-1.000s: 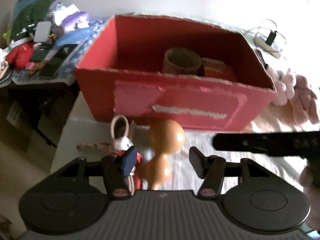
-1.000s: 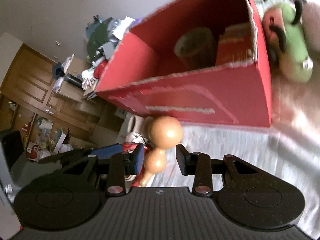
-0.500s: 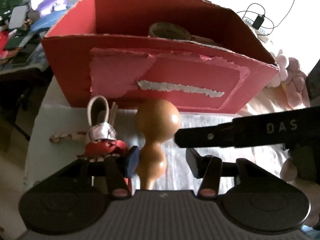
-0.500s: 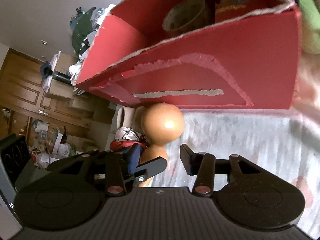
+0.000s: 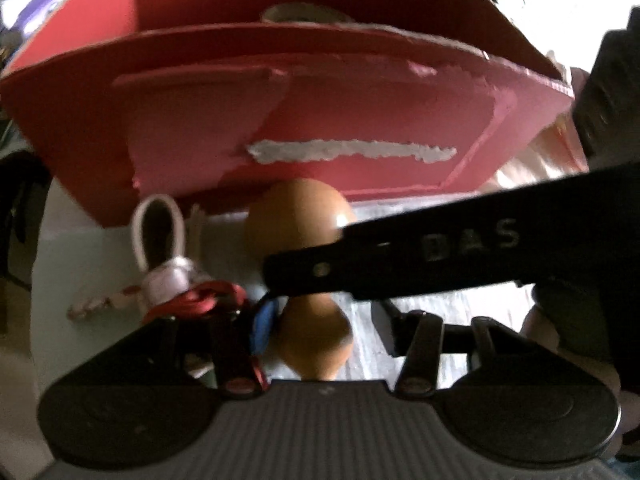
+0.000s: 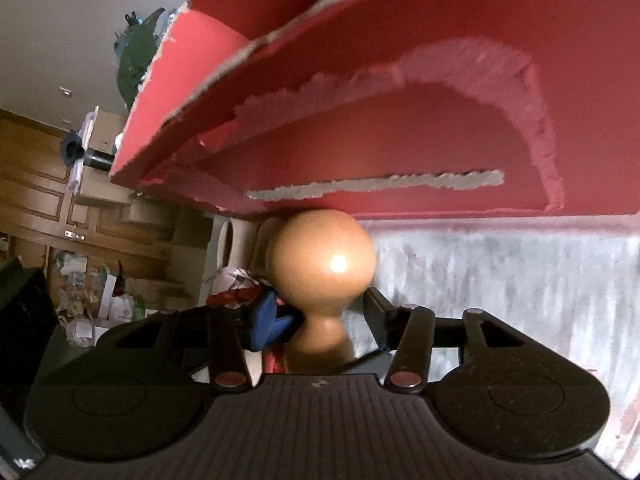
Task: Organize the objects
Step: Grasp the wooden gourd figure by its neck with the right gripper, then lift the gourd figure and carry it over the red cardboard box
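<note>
A tan wooden gourd-shaped object (image 5: 304, 264) lies on the white cloth just in front of a red cardboard box (image 5: 304, 112). My left gripper (image 5: 324, 328) is open, its jaws on either side of the object's lower bulb. My right gripper (image 6: 320, 320) is open too, straddling the narrow neck of the same object (image 6: 320, 260). The right gripper's black finger (image 5: 440, 256) crosses the left wrist view over the object. The box (image 6: 400, 128) fills the upper part of the right wrist view. A brown roll (image 5: 304, 14) peeks over its rim.
A red-and-white rope toy with a white loop (image 5: 168, 264) lies just left of the wooden object, against my left finger. It also shows in the right wrist view (image 6: 236, 284). The table's left edge (image 5: 40, 248) is close. Wooden cabinets and clutter (image 6: 60, 220) lie beyond.
Both grippers have moved forward and down toward the wooden object, so the box looms larger. The right gripper's finger has slid further across the left view. Both stay open.
</note>
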